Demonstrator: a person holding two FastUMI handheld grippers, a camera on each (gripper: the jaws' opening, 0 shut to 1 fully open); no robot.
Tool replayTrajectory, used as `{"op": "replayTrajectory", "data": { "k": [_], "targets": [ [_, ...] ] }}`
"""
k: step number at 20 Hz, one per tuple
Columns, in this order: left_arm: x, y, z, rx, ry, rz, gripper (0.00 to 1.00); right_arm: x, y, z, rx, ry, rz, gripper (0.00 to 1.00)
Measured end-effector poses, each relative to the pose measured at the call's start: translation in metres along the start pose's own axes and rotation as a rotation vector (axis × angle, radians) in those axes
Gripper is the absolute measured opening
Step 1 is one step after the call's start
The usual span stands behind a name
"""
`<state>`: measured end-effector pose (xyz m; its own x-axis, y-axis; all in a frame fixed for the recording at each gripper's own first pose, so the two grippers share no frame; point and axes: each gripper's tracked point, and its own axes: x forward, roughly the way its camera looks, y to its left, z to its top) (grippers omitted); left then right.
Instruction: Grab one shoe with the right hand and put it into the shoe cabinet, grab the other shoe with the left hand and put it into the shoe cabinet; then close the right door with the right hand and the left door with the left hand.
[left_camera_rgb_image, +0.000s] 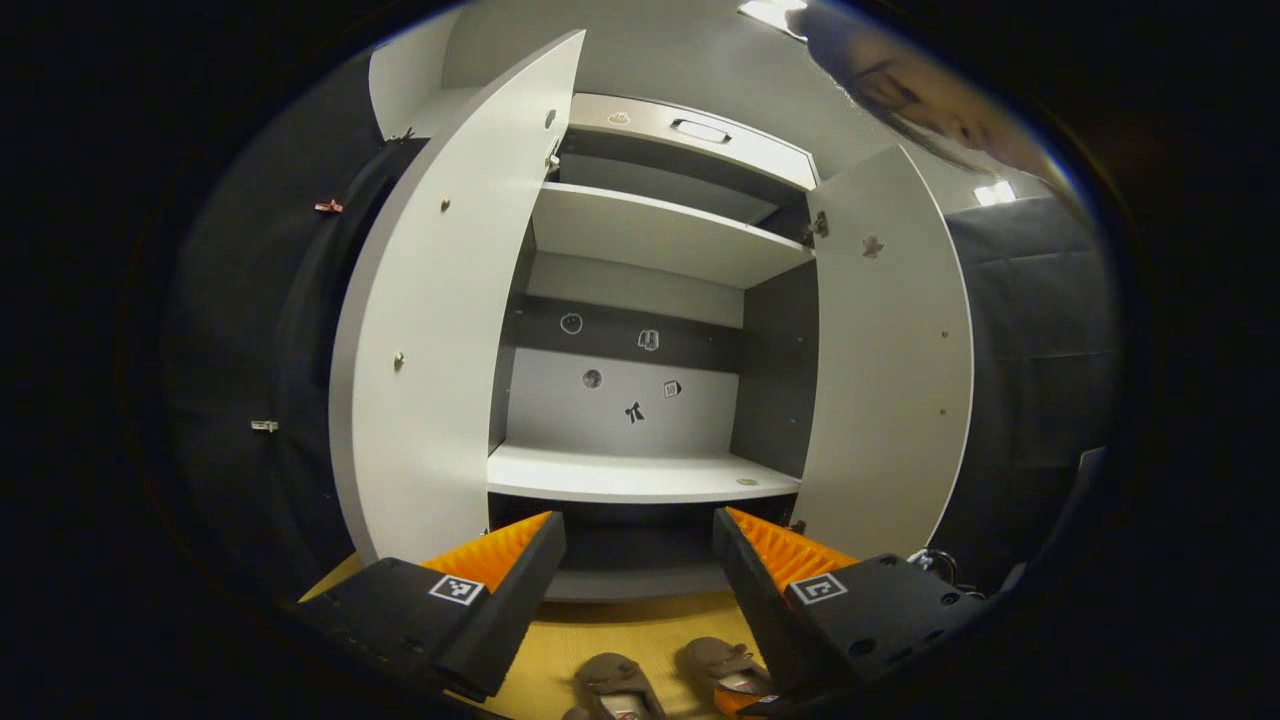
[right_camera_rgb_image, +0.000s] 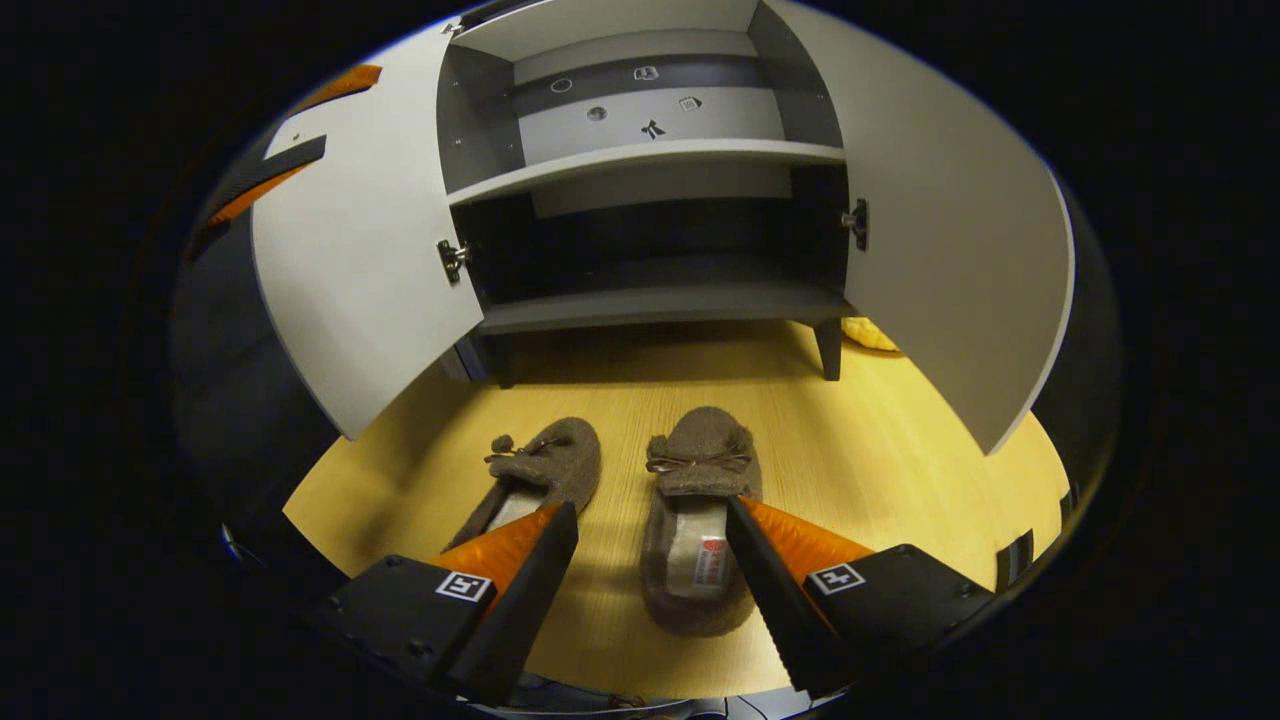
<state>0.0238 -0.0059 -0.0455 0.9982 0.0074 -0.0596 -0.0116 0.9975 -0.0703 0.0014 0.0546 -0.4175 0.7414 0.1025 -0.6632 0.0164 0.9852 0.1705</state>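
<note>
Two brown furry shoes lie side by side on the wooden floor in front of the cabinet, toes toward it: the left shoe (right_camera_rgb_image: 545, 470) and the right shoe (right_camera_rgb_image: 700, 500). My right gripper (right_camera_rgb_image: 650, 520) hangs open just above them, its fingers straddling the gap and the right shoe's heel, not touching. In the left gripper view the same shoes (left_camera_rgb_image: 620, 685) (left_camera_rgb_image: 725, 665) peek out at the bottom edge, below my open left gripper (left_camera_rgb_image: 640, 535), which points at the shoe cabinet (left_camera_rgb_image: 640, 470). Both cabinet doors, left (left_camera_rgb_image: 440, 330) and right (left_camera_rgb_image: 885, 350), stand wide open.
The cabinet has white shelves (right_camera_rgb_image: 640, 155) and a dark bottom compartment (right_camera_rgb_image: 650, 295) on short legs. Its doors (right_camera_rgb_image: 350, 260) (right_camera_rgb_image: 960, 240) swing out over the floor on both sides. A person's head shows at the top right of the left gripper view. A yellow object (right_camera_rgb_image: 870, 335) lies behind the right door.
</note>
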Motion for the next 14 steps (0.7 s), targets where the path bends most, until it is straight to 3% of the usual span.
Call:
{"op": "replayTrajectory", "data": {
  "k": [5, 8, 11, 14],
  "targets": [
    [-0.005, -0.002, -0.016, -0.029, 0.063, 0.003, 0.95, 0.037, 0.001, -0.025, -0.016, 0.061, 0.006, 0.95],
    [-0.011, 0.000, -0.025, -0.021, 0.102, 0.004, 0.95, 0.057, 0.001, -0.027, -0.035, 0.073, 0.002, 0.81],
    [-0.011, 0.000, -0.026, -0.021, 0.110, 0.001, 0.95, 0.075, 0.000, -0.030, -0.056, 0.077, -0.010, 0.80],
    [-0.011, -0.001, -0.029, -0.036, 0.120, 0.000, 0.95, 0.092, -0.004, -0.025, -0.083, 0.068, -0.039, 0.74]
  ]
}}
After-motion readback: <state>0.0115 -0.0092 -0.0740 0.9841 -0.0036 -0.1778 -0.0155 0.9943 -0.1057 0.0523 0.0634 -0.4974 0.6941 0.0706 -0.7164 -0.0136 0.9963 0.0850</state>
